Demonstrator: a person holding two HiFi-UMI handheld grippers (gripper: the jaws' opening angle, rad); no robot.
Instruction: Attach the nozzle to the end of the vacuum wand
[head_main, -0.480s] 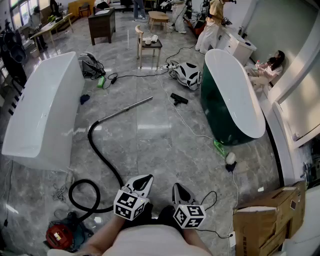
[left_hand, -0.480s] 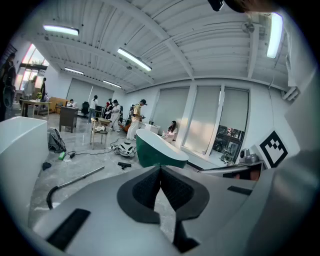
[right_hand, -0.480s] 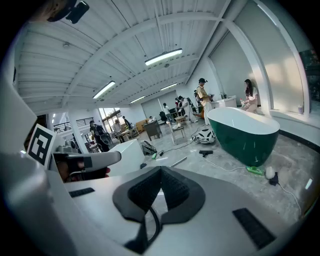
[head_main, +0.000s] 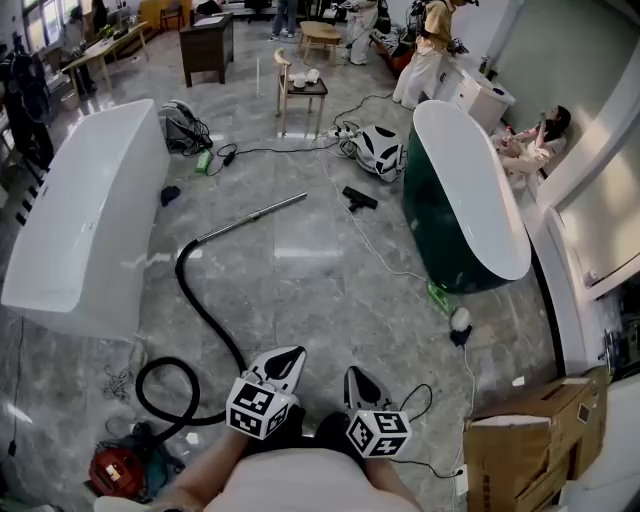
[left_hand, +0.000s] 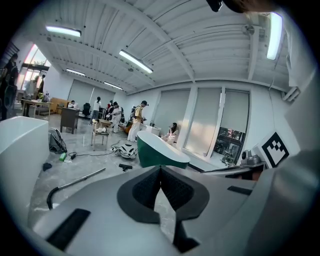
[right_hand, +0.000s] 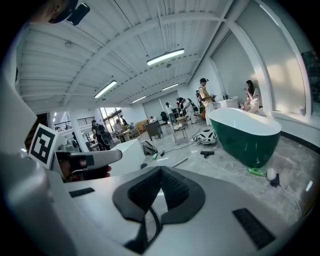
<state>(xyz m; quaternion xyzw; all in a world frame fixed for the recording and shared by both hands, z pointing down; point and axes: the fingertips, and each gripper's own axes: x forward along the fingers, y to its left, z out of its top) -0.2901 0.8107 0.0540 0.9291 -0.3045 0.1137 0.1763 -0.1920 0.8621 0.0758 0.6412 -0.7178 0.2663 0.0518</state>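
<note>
The small black vacuum nozzle (head_main: 358, 197) lies on the grey marble floor (head_main: 300, 290), apart from the open tip of the long silver metal wand (head_main: 250, 218) and near the dark green bathtub (head_main: 460, 200). The wand's black hose (head_main: 200, 300) curls back to the red vacuum canister (head_main: 118, 470). Your 2 tools, left gripper (head_main: 288, 358) and right gripper (head_main: 356, 378), hover close to you, each with jaws pressed together on nothing.

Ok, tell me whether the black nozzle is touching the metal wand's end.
Apart. The head view shows the nozzle lying on the floor, with bare marble between it and the tip of the wand.
</note>
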